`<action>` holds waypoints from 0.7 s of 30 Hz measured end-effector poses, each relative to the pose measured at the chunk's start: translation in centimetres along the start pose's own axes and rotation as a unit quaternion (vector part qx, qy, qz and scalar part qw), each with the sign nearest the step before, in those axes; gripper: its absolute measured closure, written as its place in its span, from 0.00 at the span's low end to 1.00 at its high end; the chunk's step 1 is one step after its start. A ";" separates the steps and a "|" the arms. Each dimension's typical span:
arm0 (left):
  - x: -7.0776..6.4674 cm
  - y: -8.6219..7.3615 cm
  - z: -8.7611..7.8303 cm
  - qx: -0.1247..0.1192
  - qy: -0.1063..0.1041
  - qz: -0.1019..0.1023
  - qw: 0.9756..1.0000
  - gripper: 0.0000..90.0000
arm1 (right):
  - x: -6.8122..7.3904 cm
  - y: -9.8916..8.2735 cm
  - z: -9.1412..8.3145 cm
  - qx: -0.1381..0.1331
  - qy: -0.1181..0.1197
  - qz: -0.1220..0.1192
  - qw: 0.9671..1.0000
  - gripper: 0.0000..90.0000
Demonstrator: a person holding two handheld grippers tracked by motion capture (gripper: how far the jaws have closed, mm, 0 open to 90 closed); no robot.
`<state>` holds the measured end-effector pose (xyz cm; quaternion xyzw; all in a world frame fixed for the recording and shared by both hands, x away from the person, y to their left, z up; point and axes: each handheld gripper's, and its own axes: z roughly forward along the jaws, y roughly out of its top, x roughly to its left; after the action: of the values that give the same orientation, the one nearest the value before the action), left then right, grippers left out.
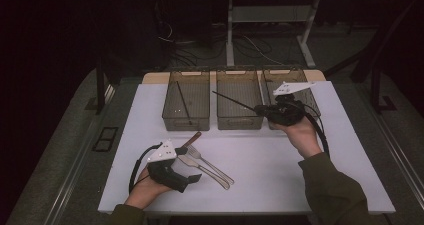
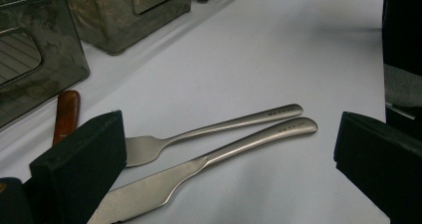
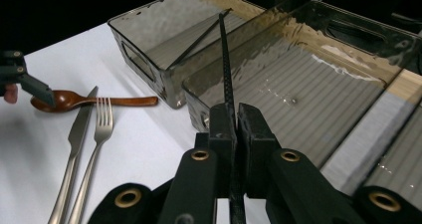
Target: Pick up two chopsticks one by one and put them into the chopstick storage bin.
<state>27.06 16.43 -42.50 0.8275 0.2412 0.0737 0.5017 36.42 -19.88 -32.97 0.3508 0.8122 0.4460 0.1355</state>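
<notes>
We are pinching a chopstick point(image 3: 226, 69) in the right gripper point(image 3: 234, 122) over the middle bin point(image 3: 318, 79); it is handling light, stiff and slippery, so we are gripping near its end.

The table point(image 1: 250, 180) has a white top and carries three smoked, see-through bins in a row along its far side. The left bin point(image 1: 186, 105) holds a thin black stick lying along its floor. The middle bin point(image 1: 239, 105) sits directly ahead of the right gripper point(image 1: 260, 109), and the right bin point(image 1: 292, 85) lies partly beneath that gripper. On the bare surface just beside the left gripper point(image 1: 192, 177), on its far side, lie a steel fork point(image 1: 212, 164) and a steel knife point(image 1: 204, 171), side by side and almost touching. A wooden spoon point(image 1: 191, 139) lies just beyond them, towards the left bin.
</notes>
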 end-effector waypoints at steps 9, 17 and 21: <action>-0.1 0.0 0.0 -0.003 -0.002 -0.002 1.000 0.00 | 0.7 2.2 2.5 0.009 -0.006 -0.007 1.000 0.95; 0.0 0.1 -0.1 -0.001 -0.003 0.000 1.000 0.00 | 1.5 3.9 5.0 0.026 -0.009 -0.010 1.000 0.95; 0.0 0.1 -0.2 -0.001 -0.004 0.001 1.000 0.00 | 1.7 4.6 6.2 0.030 -0.010 -0.011 0.999 0.95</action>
<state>27.01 16.50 -42.32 0.8274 0.2382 0.0716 0.5034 40.54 -13.13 -32.50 0.3506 0.8276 0.4160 0.1379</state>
